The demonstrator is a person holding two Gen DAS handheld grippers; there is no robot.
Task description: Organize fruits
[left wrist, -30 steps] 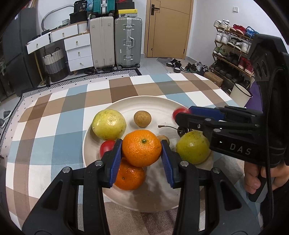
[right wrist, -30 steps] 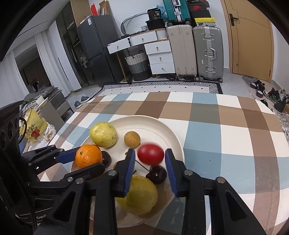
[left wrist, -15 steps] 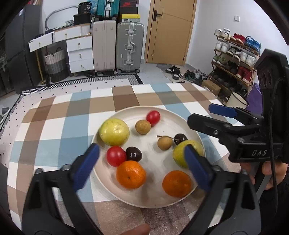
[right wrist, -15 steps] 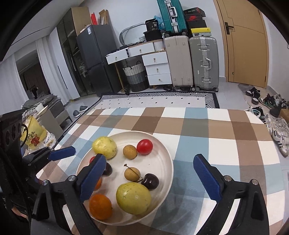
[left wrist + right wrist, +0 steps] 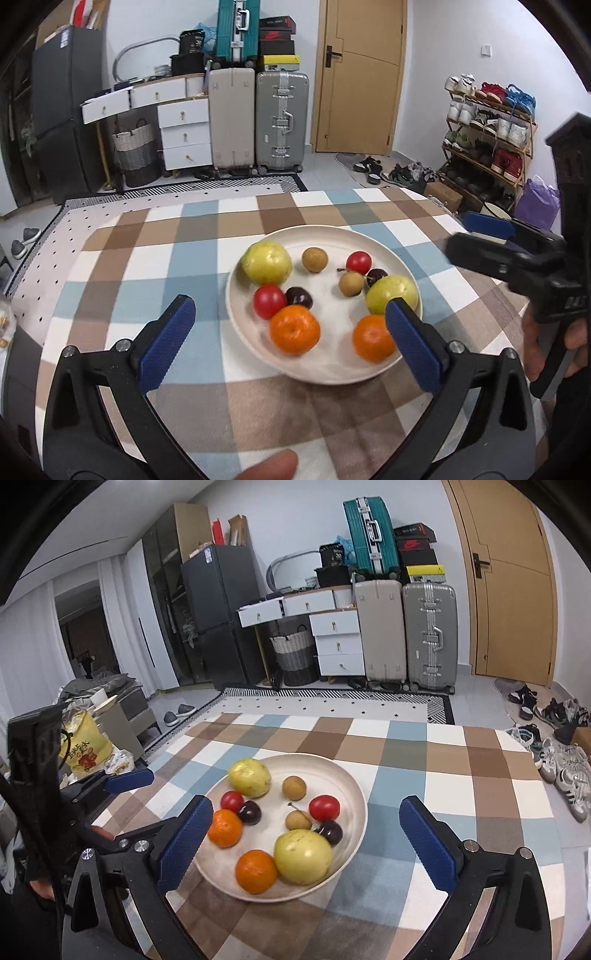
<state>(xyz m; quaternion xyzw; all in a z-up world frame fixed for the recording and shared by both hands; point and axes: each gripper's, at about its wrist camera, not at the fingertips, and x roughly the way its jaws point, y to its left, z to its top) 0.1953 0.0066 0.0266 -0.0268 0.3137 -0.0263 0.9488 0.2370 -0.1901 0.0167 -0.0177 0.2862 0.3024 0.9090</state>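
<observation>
A cream plate (image 5: 373, 242) (image 5: 351, 786) on the checked tablecloth holds two oranges (image 5: 294, 329) (image 5: 373, 338), two yellow-green pears (image 5: 266, 262) (image 5: 391, 293), two red tomatoes (image 5: 269, 301) (image 5: 358, 261), two dark plums (image 5: 299, 297), and two small brown fruits (image 5: 314, 259). My left gripper (image 5: 288, 343) is open and empty, held back above the plate's near rim. My right gripper (image 5: 310, 843) is open and empty, above the plate's near side; it shows at the right of the left wrist view (image 5: 491, 236).
The checked cloth (image 5: 155, 266) covers the table; its far edge drops to a dotted rug. Suitcases (image 5: 280, 118), white drawers, a door and a shoe rack (image 5: 487, 140) stand behind. A yellow bag (image 5: 83, 747) lies off the table's left side.
One second ago my left gripper was shut on an orange and my right on a red tomatoes. Both have let go, opened wide and pulled back. The orange and tomato lie on the plate.
</observation>
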